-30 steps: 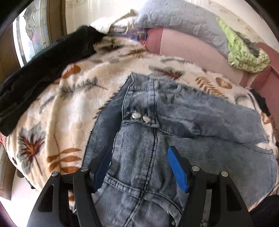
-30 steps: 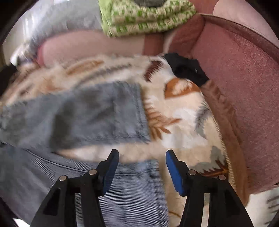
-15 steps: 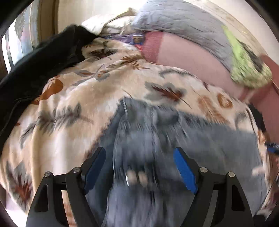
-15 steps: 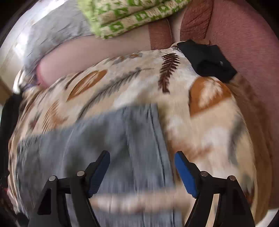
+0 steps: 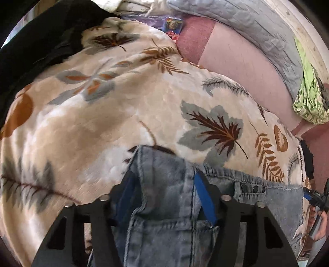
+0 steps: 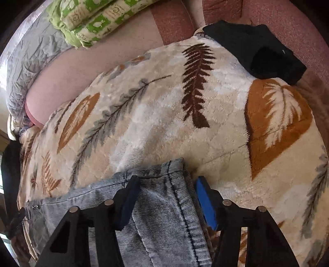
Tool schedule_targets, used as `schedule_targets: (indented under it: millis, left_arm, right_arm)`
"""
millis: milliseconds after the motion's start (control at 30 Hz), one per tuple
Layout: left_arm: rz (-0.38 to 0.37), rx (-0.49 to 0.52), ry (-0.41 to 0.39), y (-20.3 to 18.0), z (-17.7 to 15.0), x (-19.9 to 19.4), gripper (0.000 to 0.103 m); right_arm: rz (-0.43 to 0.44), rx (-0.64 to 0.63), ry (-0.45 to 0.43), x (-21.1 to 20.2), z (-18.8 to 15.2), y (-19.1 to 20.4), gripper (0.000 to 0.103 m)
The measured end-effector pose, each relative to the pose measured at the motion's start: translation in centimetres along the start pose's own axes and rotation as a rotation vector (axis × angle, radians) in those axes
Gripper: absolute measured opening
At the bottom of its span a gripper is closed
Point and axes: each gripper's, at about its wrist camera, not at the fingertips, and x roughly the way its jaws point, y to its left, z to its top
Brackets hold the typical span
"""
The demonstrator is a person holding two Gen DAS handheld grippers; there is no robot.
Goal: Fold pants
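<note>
Grey-blue jeans point(image 5: 168, 226) lie flat on a leaf-print blanket point(image 5: 123, 113). My left gripper point(image 5: 164, 193) points steeply down over their far left corner. Its jaws are closing, with a raised fold of denim between the blue pads point(image 5: 203, 197). In the right wrist view, my right gripper point(image 6: 166, 197) straddles the far right corner of the jeans point(image 6: 160, 215). Its jaws are closing too: one pad rests over the ribbed denim, the other stands just off its stitched edge. The right gripper's tip and a hand point(image 5: 320, 223) show at the far right of the left wrist view.
The blanket point(image 6: 164, 123) covers a pink sofa point(image 6: 287, 20). A black garment point(image 5: 41, 41) lies at the far left, another black cloth point(image 6: 257, 51) at the far right. A grey quilted pillow point(image 5: 257, 26) and a green patterned cloth point(image 6: 92, 18) rest on the backrest.
Both grippers have travelled across the jeans to their far edge, so blanket now fills the views. Both pairs of jaws have narrowed around the denim corners.
</note>
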Motion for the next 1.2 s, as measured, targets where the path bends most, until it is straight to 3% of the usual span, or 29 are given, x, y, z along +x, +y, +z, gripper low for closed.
schedule_targets:
  millis: [33, 67, 100, 167, 233, 300, 367, 400, 467, 500, 533, 567, 600, 633, 700, 800, 833, 867, 900, 967, 1100, 1133, 1200]
  left_arm:
    - [0.025, 0.003, 0.016, -0.2, 0.2, 0.7, 0.046]
    - [0.058, 0.009, 0.036, -0.2, 0.3, 1.3, 0.025]
    - [0.093, 0.023, 0.036, -0.4, 0.3, 1.6, 0.013]
    - [0.129, 0.051, 0.024, -0.9, 0.7, 1.5, 0.005]
    - [0.163, 0.062, -0.005, -1.3, 1.1, 0.9, 0.004]
    - [0.205, 0.118, -0.092, -2.2, 1.6, -0.4, 0.004]
    - [0.222, 0.141, -0.143, -3.0, 1.8, -1.0, 0.004]
    - [0.242, 0.152, -0.140, -3.3, 1.7, -0.5, 0.004]
    - [0.287, 0.157, -0.054, -3.1, 1.6, 2.2, 0.005]
    - [0.289, 0.142, -0.042, -2.8, 1.4, 2.9, 0.005]
    - [0.278, 0.131, -0.063, -2.6, 1.3, 2.7, 0.005]
    - [0.260, 0.115, -0.073, -2.5, 1.2, 2.0, 0.011]
    - [0.239, 0.100, -0.082, -2.4, 1.1, 1.1, 0.032]
    - [0.221, 0.091, -0.099, -2.2, 0.8, 0.1, 0.041]
    - [0.183, 0.088, -0.158, -2.2, 0.0, -2.4, 0.055]
    - [0.159, 0.077, -0.199, -1.8, -1.6, -4.9, 0.062]
    - [0.143, 0.065, -0.183, -1.6, -2.2, -4.8, 0.065]
    - [0.135, 0.060, -0.162, -1.5, -2.6, -4.5, 0.068]
    - [0.135, 0.063, -0.127, -1.6, -3.1, -3.6, 0.068]
    - [0.168, 0.071, -0.043, -1.6, -4.0, -1.5, 0.068]
    - [0.174, 0.080, -0.045, -1.4, -4.7, -0.8, 0.068]
    - [0.174, 0.082, -0.043, -1.4, -4.7, -0.8, 0.068]
    - [0.180, 0.087, -0.041, -1.6, -4.5, -0.6, 0.068]
  right_arm:
    - [-0.012, -0.014, 0.006, 0.2, 0.1, 0.2, 0.056]
    - [-0.021, -0.026, 0.032, 0.8, 0.0, 0.3, 0.044]
    - [-0.038, -0.043, 0.057, 1.3, 0.0, 0.6, 0.042]
    - [-0.079, -0.116, 0.032, 0.7, 0.2, 2.3, 0.012]
    - [-0.143, -0.179, -0.051, -0.9, 0.8, 4.1, 0.012]
    - [-0.163, -0.196, -0.147, -2.9, 1.3, 5.2, 0.012]
    - [-0.212, -0.214, -0.187, -3.2, 1.3, 5.9, 0.012]
    - [-0.256, -0.232, -0.150, -1.6, 1.0, 6.1, 0.015]
    - [-0.303, -0.263, 0.025, 2.5, 0.4, 5.5, 0.025]
    - [-0.269, -0.249, -0.008, 2.1, 0.0, 4.9, 0.026]
    - [-0.235, -0.208, -0.038, 1.1, -0.1, 4.2, 0.034]
    - [-0.180, -0.147, -0.057, -0.2, -0.4, 3.1, 0.052]
    - [-0.124, -0.077, -0.074, -1.8, -0.8, 1.7, 0.060]
    - [-0.117, -0.039, -0.091, -2.9, -1.3, 0.6, 0.065]
    - [-0.103, 0.003, -0.083, -4.3, -2.5, -1.4, 0.065]
    - [-0.032, 0.031, 0.002, -3.5, -4.8, -2.7, 0.065]
    - [-0.039, 0.012, 0.024, -2.7, -5.2, -2.4, 0.063]
    - [-0.035, -0.002, 0.038, -2.0, -5.6, -2.1, 0.042]
    - [-0.050, -0.024, 0.052, -1.4, -5.9, -1.7, 0.030]
    - [-0.116, -0.085, 0.046, -1.9, -6.4, -0.3, 0.017]
    - [-0.273, -0.228, -0.015, -5.8, -7.5, 1.6, 0.017]
    - [-0.282, -0.225, 0.000, -5.7, -7.7, 1.1, 0.017]
    - [-0.274, -0.214, 0.123, -2.8, -8.3, -0.6, 0.020]
